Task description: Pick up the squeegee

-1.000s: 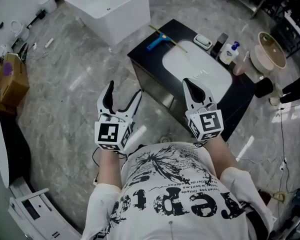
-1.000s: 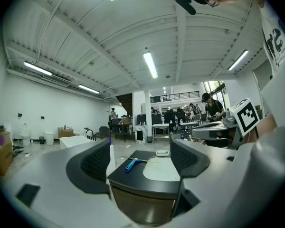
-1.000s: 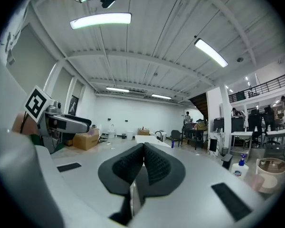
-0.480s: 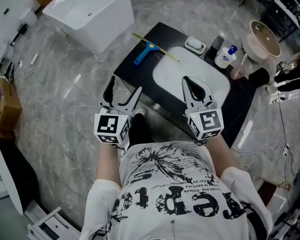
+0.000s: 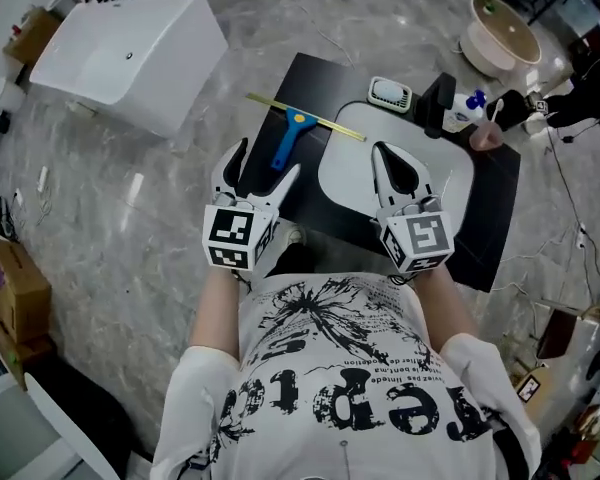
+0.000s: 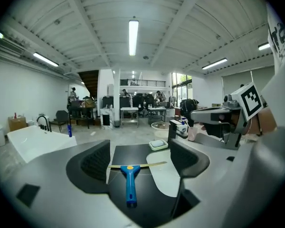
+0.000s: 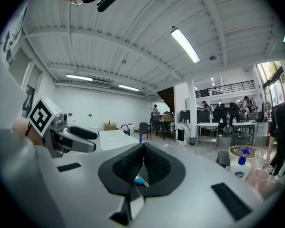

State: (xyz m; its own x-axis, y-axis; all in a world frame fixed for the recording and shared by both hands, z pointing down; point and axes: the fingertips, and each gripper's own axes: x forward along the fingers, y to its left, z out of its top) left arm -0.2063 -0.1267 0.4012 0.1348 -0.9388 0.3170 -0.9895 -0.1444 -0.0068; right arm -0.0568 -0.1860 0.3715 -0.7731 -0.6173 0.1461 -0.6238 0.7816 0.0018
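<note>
The squeegee (image 5: 285, 140) has a blue handle and a thin yellow blade. It lies flat on the black counter (image 5: 312, 80), left of the white sink basin (image 5: 346, 165). My left gripper (image 5: 268, 162) is open and hovers just short of the handle's near end, apart from it. In the left gripper view the squeegee (image 6: 129, 183) lies straight ahead between the spread jaws of the left gripper (image 6: 140, 158). My right gripper (image 5: 387, 164) is shut with nothing in it, above the basin's near edge. In the right gripper view a bit of the squeegee (image 7: 140, 179) shows under the right gripper (image 7: 143, 150).
A soap dish (image 5: 390, 93), a black faucet (image 5: 440, 103) and a pump bottle (image 5: 470, 106) stand along the counter's far side. A white bathtub (image 5: 130, 53) sits on the floor to the left, a beige round basin (image 5: 500, 33) at the far right.
The person has stepped up to the counter. Both grippers now hang over its near edge, and the left one has lined up behind the squeegee's handle. Neither gripper's jaws changed.
</note>
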